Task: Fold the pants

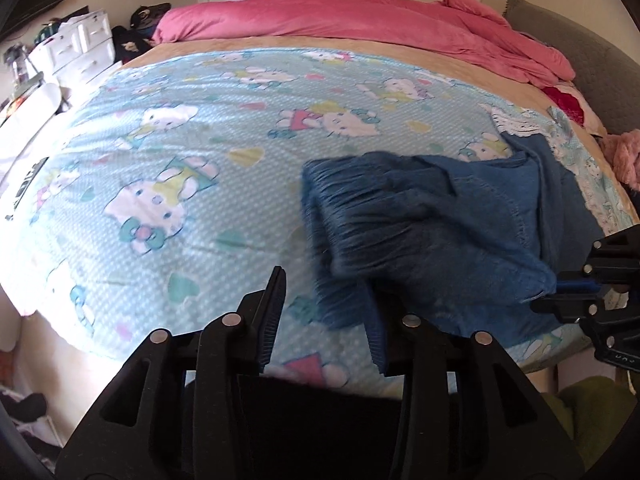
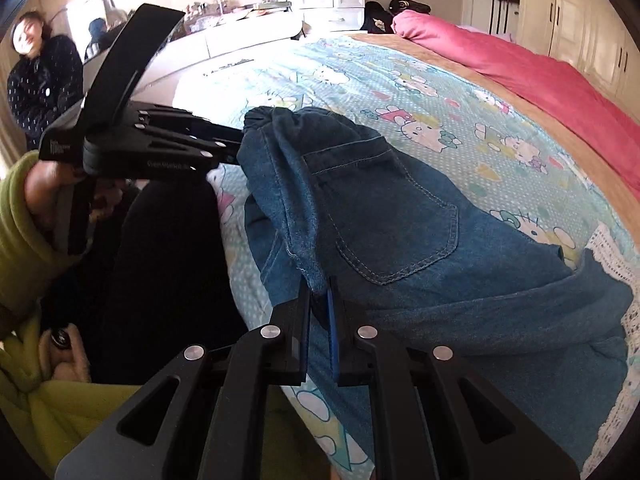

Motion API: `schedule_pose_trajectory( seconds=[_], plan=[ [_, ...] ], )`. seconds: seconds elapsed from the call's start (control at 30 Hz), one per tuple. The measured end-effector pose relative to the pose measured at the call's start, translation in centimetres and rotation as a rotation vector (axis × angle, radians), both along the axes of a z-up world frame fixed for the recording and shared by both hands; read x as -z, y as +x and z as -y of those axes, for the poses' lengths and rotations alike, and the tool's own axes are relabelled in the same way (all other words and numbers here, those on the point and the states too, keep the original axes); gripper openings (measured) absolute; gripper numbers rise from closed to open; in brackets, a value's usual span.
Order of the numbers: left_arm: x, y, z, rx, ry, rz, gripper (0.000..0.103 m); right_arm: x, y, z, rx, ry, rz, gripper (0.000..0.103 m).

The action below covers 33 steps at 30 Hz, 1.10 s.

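I am pinching a fold of the blue denim pants with my right gripper, its fingers nearly closed on the cloth. My left gripper is reaching in from the left, touching the gathered waistband. The pants are lying on the cartoon-cat bedspread, a pink duvet sitting beyond.

A home bedroom: a bed with a cartoon-cat sheet and pink duvet, white drawers and wardrobe doors beyond it.
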<state>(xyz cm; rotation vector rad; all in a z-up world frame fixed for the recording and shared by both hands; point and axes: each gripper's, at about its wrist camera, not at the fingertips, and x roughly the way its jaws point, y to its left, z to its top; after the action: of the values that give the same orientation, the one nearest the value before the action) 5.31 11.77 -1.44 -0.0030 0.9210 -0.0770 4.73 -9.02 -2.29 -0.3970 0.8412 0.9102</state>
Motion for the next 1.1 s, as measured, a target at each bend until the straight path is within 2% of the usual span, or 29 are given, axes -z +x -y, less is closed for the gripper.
schedule_pose_trajectory(
  seconds=[0.07,0.2,0.33,0.47,0.53,0.6,0.67,0.73,0.83,0.87,0.9,1.0,1.1],
  plan=[
    [0.0,-0.8,-0.8,-0.011,-0.012,-0.004,0.03,0.4,0.0,0.0,-0.002,-0.004,-0.004,0.007],
    [-0.3,-2.5,-3.7,-0.095,-0.046,-0.011,0.031,1.6,0.4,-0.1,0.007,-0.007,-0.042,0.009],
    [-1.9,-3.4,-5.2,-0.14,-0.101,0.049,0.03,1.9,0.3,-0.4,0.001,-0.01,-0.054,0.013],
    [-4.2,-2.8,-2.8,-0.102,-0.116,0.097,0.03,1.3,-0.2,0.4,-0.024,0.03,-0.08,0.024],
    [-5.2,-2.0,-0.6,-0.043,-0.165,0.11,0.03,0.1,-0.6,1.2,-0.054,0.067,-0.103,0.025],
    [-5.5,-1.0,1.7,0.006,-0.189,0.104,0.03,-1.6,-1.1,1.8,-0.063,0.096,-0.065,0.026],
    [-5.2,-0.1,3.9,0.053,-0.157,0.088,0.03,-3.0,-0.7,2.4,-0.034,0.113,-0.01,0.032],
    [-3.9,0.6,5.8,0.08,-0.094,0.059,0.03,-2.9,0.7,2.9,0.039,0.111,0.0,0.039],
    [-0.9,1.3,6.3,0.068,-0.044,-0.017,0.03,0.2,2.9,2.6,0.127,0.015,-0.078,0.039],
    [-0.1,1.3,6.1,0.064,-0.032,-0.024,0.03,1.9,3.4,2.5,0.155,-0.043,-0.12,0.039],
    [0.3,1.2,6.0,0.069,-0.032,-0.019,0.03,3.1,3.8,2.6,0.17,-0.058,-0.153,0.039],
    [0.5,1.1,5.5,0.073,-0.049,-0.011,0.03,2.8,3.6,3.3,0.164,0.008,-0.168,0.045],
    [-0.6,1.0,5.3,0.066,-0.062,0.008,0.03,0.9,4.0,4.8,0.195,0.07,-0.171,0.046]
  ],
)
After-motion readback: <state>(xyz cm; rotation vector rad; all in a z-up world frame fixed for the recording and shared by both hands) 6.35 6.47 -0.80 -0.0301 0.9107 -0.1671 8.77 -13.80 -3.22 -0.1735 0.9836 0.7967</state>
